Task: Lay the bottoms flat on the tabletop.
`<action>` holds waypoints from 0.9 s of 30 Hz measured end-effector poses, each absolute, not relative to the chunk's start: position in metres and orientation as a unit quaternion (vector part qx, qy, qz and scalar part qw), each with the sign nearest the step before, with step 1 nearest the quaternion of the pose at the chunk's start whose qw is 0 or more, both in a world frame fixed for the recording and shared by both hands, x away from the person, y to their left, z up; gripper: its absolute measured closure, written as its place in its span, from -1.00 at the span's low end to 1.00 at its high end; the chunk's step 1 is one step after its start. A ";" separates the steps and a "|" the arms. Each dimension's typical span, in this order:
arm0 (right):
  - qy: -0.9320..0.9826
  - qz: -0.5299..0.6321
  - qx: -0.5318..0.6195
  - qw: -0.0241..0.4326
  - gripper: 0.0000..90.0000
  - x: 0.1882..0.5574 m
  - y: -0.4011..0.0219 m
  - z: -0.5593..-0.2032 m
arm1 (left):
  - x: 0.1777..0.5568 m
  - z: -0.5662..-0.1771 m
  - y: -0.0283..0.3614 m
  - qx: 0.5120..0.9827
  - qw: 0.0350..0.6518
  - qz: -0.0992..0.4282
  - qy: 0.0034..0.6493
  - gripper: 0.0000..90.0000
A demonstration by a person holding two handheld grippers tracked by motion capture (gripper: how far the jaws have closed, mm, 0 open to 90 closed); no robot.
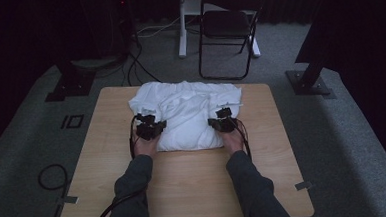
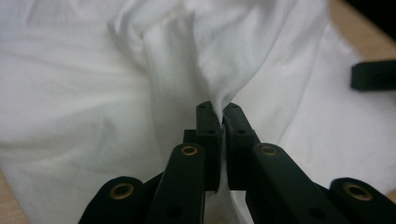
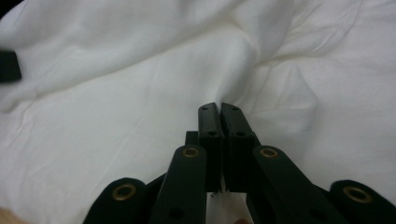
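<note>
A crumpled white garment (image 1: 189, 113) lies on the far half of the wooden table (image 1: 185, 189). My left gripper (image 1: 154, 121) sits at the cloth's left side. In the left gripper view its jaws are shut on a pinched fold of the white garment (image 2: 219, 60) that rises from between the tips of the left gripper (image 2: 220, 109). My right gripper (image 1: 220, 118) is at the cloth's right side. In the right gripper view the right gripper (image 3: 219, 109) is shut on a ridge of the white garment (image 3: 140, 107). The person's hands and dark sleeves reach in from the near edge.
A black folding chair (image 1: 227, 29) and a white stand leg (image 1: 182, 34) are on the carpet beyond the table. Black frame feet (image 1: 310, 82) flank the far corners. Cables (image 1: 52, 178) trail off the table's left side onto the floor.
</note>
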State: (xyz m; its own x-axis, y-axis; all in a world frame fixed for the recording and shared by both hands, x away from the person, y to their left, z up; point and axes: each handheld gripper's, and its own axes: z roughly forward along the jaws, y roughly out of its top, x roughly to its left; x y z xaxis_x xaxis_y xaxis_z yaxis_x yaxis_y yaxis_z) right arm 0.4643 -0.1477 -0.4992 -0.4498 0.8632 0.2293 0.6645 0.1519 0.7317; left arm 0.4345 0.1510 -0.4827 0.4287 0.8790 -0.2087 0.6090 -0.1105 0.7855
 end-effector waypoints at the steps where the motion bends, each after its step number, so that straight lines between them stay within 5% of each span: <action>1: 0.752 0.404 0.503 0.131 0.96 0.462 -0.150 -0.496 | 0.432 -0.478 0.153 0.727 0.439 0.157 0.505 0.95; 12: 0.760 0.463 0.424 0.169 0.95 0.400 -0.177 -0.456 | 0.369 -0.438 0.159 0.724 0.509 0.167 0.434 0.93; 27: 0.818 0.390 0.402 0.131 0.93 0.335 -0.173 -0.528 | 0.317 -0.518 0.171 0.773 0.433 0.100 0.453 0.89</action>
